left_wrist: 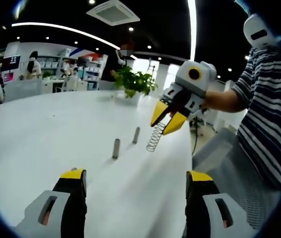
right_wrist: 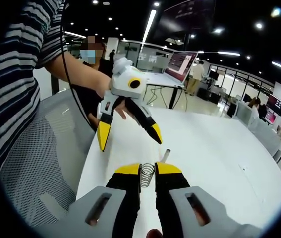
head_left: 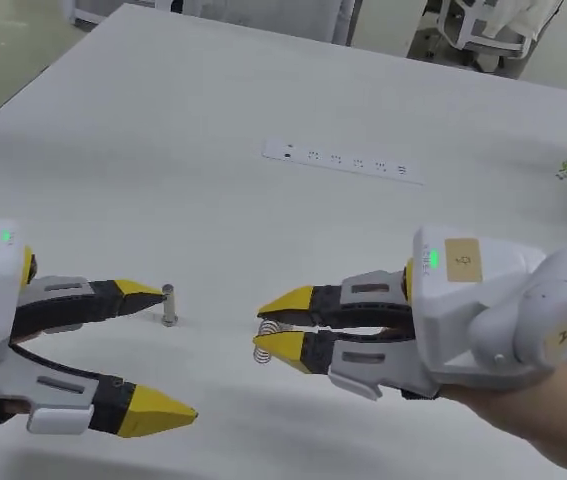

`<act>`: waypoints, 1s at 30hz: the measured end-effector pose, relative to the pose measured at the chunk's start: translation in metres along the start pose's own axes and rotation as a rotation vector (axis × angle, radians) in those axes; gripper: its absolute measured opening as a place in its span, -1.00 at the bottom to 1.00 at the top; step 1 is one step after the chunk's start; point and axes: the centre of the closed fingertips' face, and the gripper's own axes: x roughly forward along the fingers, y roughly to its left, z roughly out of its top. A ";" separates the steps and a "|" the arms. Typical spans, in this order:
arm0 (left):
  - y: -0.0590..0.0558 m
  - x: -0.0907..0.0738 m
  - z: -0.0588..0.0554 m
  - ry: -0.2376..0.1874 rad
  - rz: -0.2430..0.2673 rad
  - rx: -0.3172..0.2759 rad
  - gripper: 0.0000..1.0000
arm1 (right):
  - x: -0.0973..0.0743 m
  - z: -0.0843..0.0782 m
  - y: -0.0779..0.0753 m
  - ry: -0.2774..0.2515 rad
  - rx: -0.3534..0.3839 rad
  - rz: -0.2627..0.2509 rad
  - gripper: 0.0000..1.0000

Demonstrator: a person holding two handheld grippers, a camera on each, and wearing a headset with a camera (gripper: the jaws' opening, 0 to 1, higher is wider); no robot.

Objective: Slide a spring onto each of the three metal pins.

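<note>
The white table carries everything here. Over its near edge the right gripper comes in from the right with its yellow-tipped jaws pressed together on a steel coil spring. The spring lies crosswise between the tips, and its coils stick out on both sides. In the right gripper view, that gripper pinches the spring at the very ends of its fingers. In the left gripper view the spring hangs down from the right gripper, and whether its lower end touches the tabletop cannot be told.

The left gripper reaches in from the left with its jaws spread wide and nothing between them. This also shows in its own view and in the right gripper view.

A bare metal pin stands upright on the table just beside the left gripper's farther tip, apart from the spring. The right gripper view has a pin just beyond the gripped spring. The left gripper view shows two pins standing apart, the nearer pin and the farther pin, with the spring close beside the farther one. Nothing lies between spring and pins.

Farther back a white power strip lies flat on the table. A potted plant stands at the table's far end.

Each gripper body carries a tan sticker with writing too small to read.
</note>
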 end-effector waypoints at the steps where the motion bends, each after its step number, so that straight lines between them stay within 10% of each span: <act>1: 0.001 -0.001 -0.001 0.001 0.005 0.000 0.65 | 0.000 -0.001 0.000 0.002 -0.001 -0.001 -0.86; 10: 0.013 -0.015 -0.002 -0.018 0.062 -0.006 0.96 | 0.006 -0.001 -0.003 0.007 -0.006 0.005 -0.86; 30: 0.028 -0.035 -0.009 -0.033 0.129 -0.036 0.96 | 0.048 0.017 -0.021 -0.006 -0.034 0.043 -0.86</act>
